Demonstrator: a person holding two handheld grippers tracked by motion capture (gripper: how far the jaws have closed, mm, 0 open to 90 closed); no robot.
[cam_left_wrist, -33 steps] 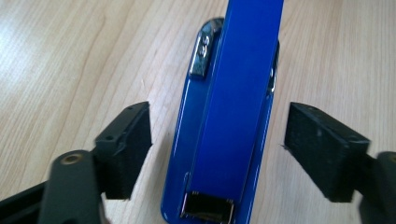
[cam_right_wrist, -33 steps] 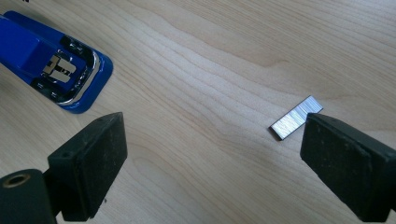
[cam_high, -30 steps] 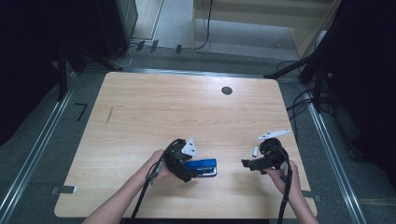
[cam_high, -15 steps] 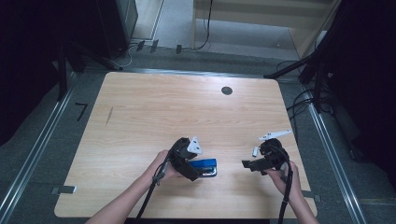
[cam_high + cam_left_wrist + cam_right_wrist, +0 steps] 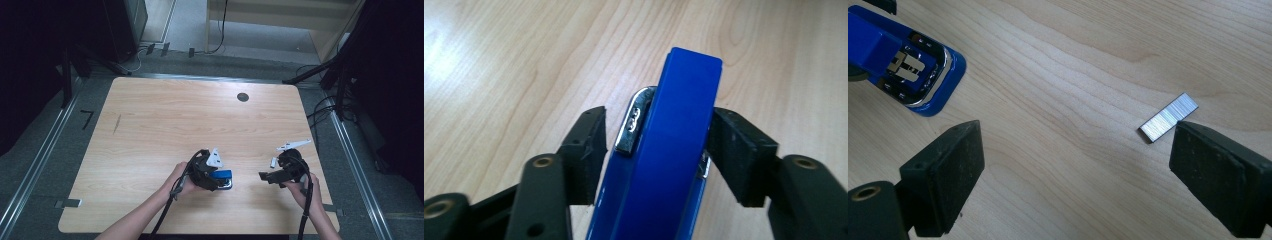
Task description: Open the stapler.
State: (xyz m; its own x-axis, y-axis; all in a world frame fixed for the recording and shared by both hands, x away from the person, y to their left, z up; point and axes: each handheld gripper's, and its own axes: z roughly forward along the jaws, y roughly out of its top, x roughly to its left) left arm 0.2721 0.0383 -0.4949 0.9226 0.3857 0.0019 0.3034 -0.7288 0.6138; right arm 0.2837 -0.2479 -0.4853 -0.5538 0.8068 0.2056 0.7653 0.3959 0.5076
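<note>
The blue stapler (image 5: 669, 150), chrome-trimmed, sits between the left gripper (image 5: 659, 145), whose jaws have just been closing on it. The right gripper (image 5: 1073, 175) gapes empty beside a staple strip (image 5: 1168, 117) at right.

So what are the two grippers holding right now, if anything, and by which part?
The left gripper has just been closing on the blue stapler, jaws on its two long sides near the front. The right gripper is open, holding nothing.

Blue stapler (image 5: 669, 150) with chrome trim, silver staple strip (image 5: 1168, 117), pale wood-grain table (image 5: 165, 125), black jaws.
</note>
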